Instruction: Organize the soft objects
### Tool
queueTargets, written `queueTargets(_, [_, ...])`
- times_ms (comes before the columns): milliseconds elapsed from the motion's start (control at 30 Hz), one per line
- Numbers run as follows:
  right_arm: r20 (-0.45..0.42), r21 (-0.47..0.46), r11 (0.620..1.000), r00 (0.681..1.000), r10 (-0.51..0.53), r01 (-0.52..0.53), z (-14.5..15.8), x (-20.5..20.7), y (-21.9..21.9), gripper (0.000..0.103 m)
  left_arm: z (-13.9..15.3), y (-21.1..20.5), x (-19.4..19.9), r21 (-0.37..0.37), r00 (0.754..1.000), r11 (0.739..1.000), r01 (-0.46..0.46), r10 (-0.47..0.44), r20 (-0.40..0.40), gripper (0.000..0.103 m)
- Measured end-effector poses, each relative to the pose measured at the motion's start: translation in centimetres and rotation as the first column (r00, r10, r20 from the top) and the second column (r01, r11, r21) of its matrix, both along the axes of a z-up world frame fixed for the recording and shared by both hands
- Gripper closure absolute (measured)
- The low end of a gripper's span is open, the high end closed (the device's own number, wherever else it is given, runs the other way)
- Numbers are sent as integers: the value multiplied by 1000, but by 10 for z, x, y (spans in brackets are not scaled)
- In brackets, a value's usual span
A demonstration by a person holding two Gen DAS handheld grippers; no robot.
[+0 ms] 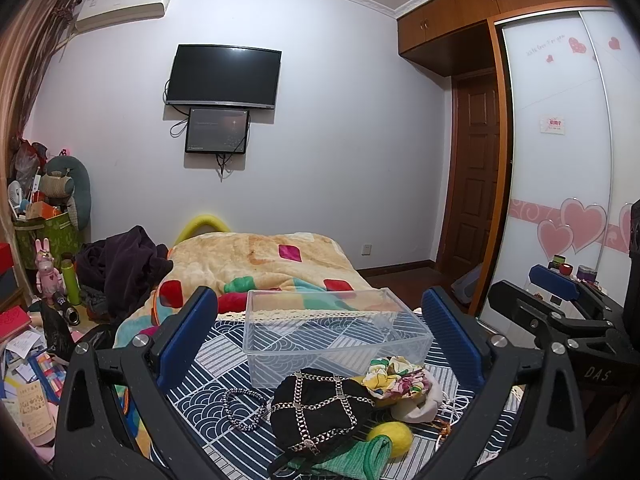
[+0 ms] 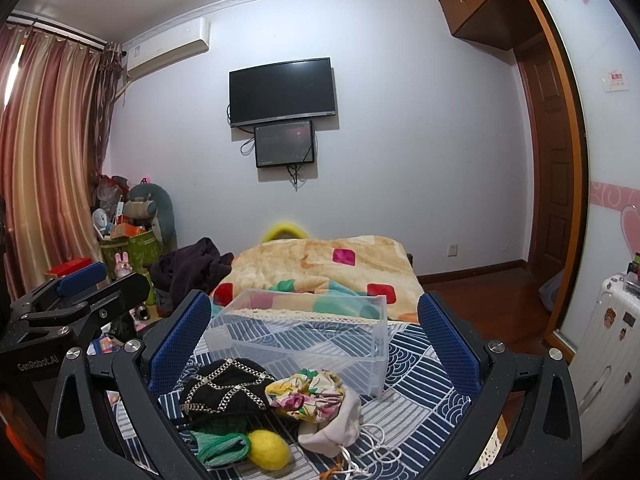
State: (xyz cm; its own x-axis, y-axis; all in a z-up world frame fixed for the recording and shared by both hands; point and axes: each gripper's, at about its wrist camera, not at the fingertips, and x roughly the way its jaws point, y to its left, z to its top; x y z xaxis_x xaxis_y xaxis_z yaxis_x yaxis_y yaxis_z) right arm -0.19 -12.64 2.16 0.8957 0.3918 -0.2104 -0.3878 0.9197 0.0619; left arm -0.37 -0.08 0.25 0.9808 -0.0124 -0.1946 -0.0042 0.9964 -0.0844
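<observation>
A clear plastic bin [image 1: 336, 332] [image 2: 304, 332] stands empty on the blue patterned bedcover. In front of it lie a black pouch with silver chains [image 1: 316, 408] [image 2: 224, 392], a floral scrunchie [image 1: 400, 376] [image 2: 308, 396], a beige drawstring bag [image 2: 336, 428], a yellow felt ball [image 1: 390, 438] [image 2: 270, 450], a green knit piece [image 1: 360, 460] [image 2: 220, 448] and a braided hair band [image 1: 244, 408]. My left gripper [image 1: 320, 328] hangs open above the pile. My right gripper [image 2: 316, 340] is open too, over the same pile. Neither holds anything.
A colourful blanket [image 1: 260, 264] covers the bed's far end, dark clothes [image 1: 124, 268] beside it. Clutter, a green basket [image 1: 44, 236] and papers fill the floor at left. A wardrobe [image 1: 560, 160] and white suitcase [image 2: 608, 340] stand at right.
</observation>
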Motion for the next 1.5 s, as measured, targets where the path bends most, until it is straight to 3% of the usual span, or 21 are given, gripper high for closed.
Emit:
queueTargets(367, [-45,-27,1000,999,-17,16,-13,14,2,0,-23,20,23,10,995,999,-47,48,-89,0])
queueTargets(467, [-88,-37,999,996,-7,4,-23,24,5,0,-37,24,33,7,990,999,-43,44,-135,7])
queueTargets(567, [-135,-43,999,991,13,-19,-33,33,9,8,-51,25,43,-9,980,1000,-16,14,-197,16])
queueTargets(800, [-270,-59,996,962,44,-63,-62,54,15,28,-81,12,66,-22,954,999,47,-51,-296,17])
queueTargets(1033, [-347,-88,991,936,63,-100,-83,61,20,39,-114,17,85,-42,919,999,30,-44,-392,17])
queueTargets(1133, [-375,-103,986,924,82,-130,-91,65,24,41,-119,16,87,-32,920,999,27,-37,-390,20])
queueTargets(1267, [-386,-138,980,919,78,-142,-97,68,32,45,-122,16,88,-46,916,997,55,-69,-395,39])
queueTargets(1400, [-388,-149,978,919,75,-143,-99,69,30,64,-125,15,91,-53,906,996,76,-91,-414,66])
queueTargets(1500, [-383,-151,979,921,71,-138,-98,70,28,78,-124,14,88,-39,911,997,73,-83,-403,78])
